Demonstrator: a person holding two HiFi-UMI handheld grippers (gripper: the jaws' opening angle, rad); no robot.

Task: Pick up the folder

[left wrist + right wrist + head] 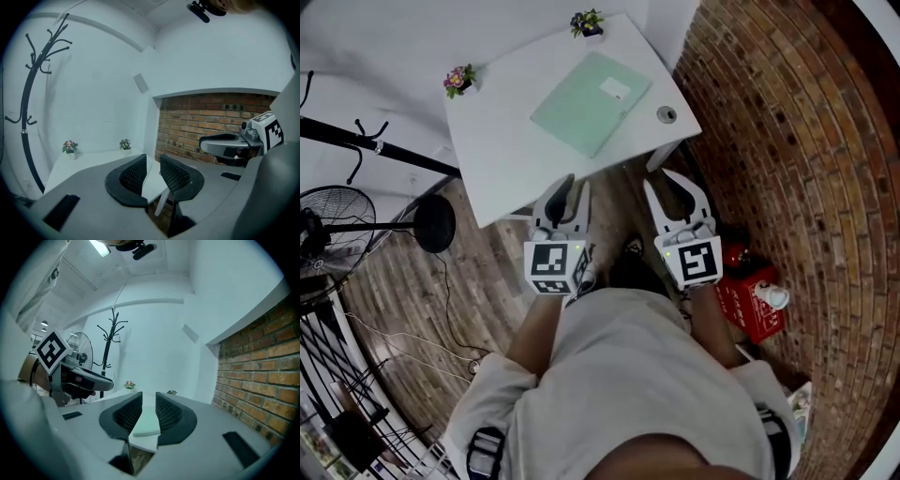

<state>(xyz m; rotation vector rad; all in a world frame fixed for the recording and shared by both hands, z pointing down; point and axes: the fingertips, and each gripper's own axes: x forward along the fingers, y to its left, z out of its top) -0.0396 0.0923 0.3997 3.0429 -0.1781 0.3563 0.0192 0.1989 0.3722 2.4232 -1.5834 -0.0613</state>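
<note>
Pale green, the folder (591,101) lies flat on the white table (502,150), on the side toward the brick wall (787,141), with a small white label on its cover. I have both grippers at the table's near edge, well apart from the folder. The left gripper (567,187) has its jaws a little apart, with nothing between them. The right gripper (666,183) is the same, and in its own view the folder (146,423) shows beyond the gap. Two small flower pots (460,81) stand at the table's corners. A round metal piece (667,114) lies near the folder.
</note>
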